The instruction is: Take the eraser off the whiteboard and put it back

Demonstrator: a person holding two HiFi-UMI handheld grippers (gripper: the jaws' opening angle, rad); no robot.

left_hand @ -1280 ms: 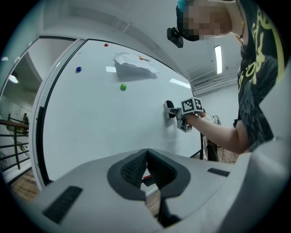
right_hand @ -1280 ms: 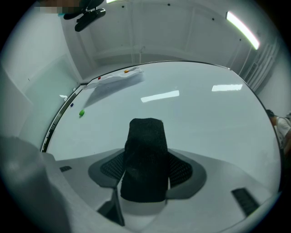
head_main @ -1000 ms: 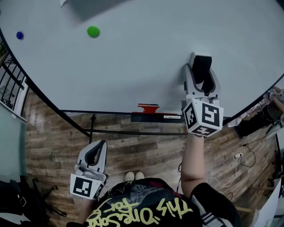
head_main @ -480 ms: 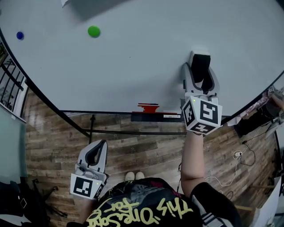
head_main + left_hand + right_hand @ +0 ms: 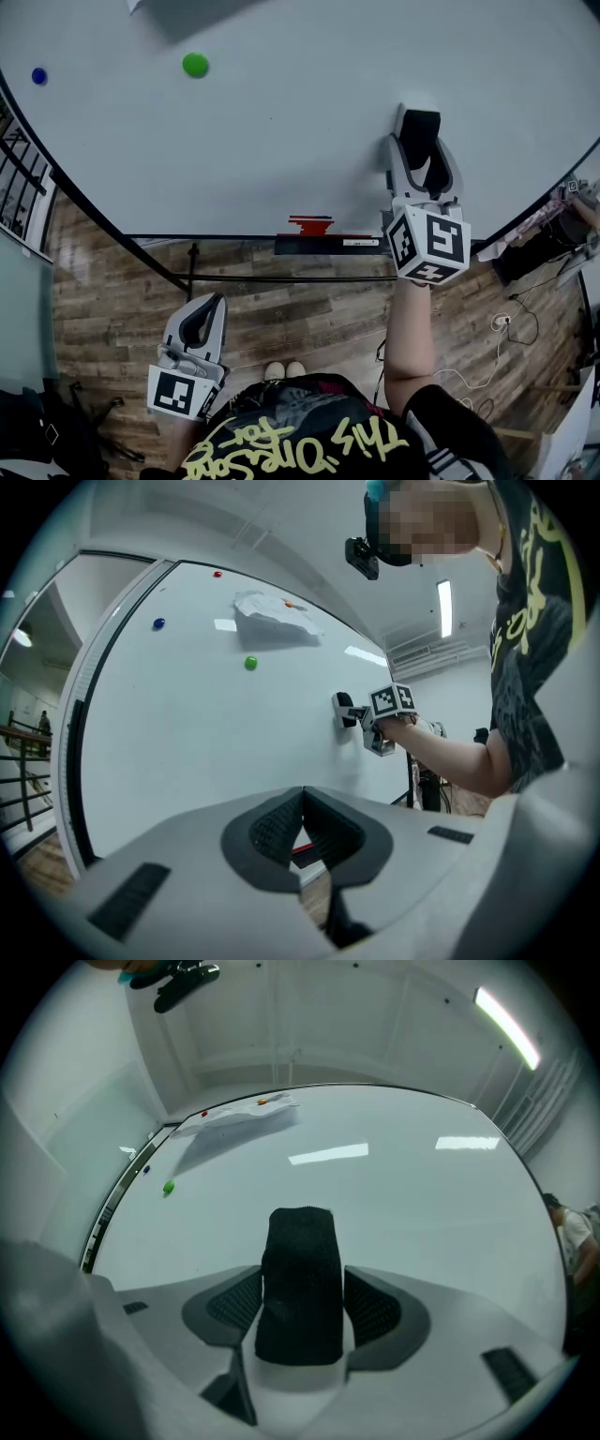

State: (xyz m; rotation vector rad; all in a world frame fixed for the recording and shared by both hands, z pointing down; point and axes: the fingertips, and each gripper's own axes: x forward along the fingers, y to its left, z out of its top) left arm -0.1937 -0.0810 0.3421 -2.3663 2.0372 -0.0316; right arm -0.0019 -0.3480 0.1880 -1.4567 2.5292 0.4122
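Moved since a second ago: my right gripper (image 5: 422, 155) has crept a little higher up the whiteboard (image 5: 300, 112) with the eraser (image 5: 419, 127); my left gripper (image 5: 199, 323) has stayed low
Head view, right: my fingers are clamped on either side of the black eraser, which sits at the board's lower right
Head view, left: hangs over the wooden floor (image 5: 309, 319), well apart from the board
Head view, board: green magnet (image 5: 195, 65) and blue magnet (image 5: 38, 76) at upper left; a red marker (image 5: 311, 225) lies on the tray (image 5: 323, 246) under the bottom edge
Left gripper view: my left gripper's (image 5: 302, 803) jaws are pressed together with nothing between them; beyond them the whiteboard (image 5: 187, 733), the green magnet (image 5: 250, 664) and a sheet of paper (image 5: 272, 621); my right gripper (image 5: 361, 714) holds the eraser (image 5: 341, 709) up against the board face
Right gripper view: the eraser (image 5: 300, 1260) stands upright between the two pads of my right gripper (image 5: 302, 1316), pinched from both sides, its far end toward the whiteboard (image 5: 394, 1194); the green magnet (image 5: 169, 1187) is far off to the left
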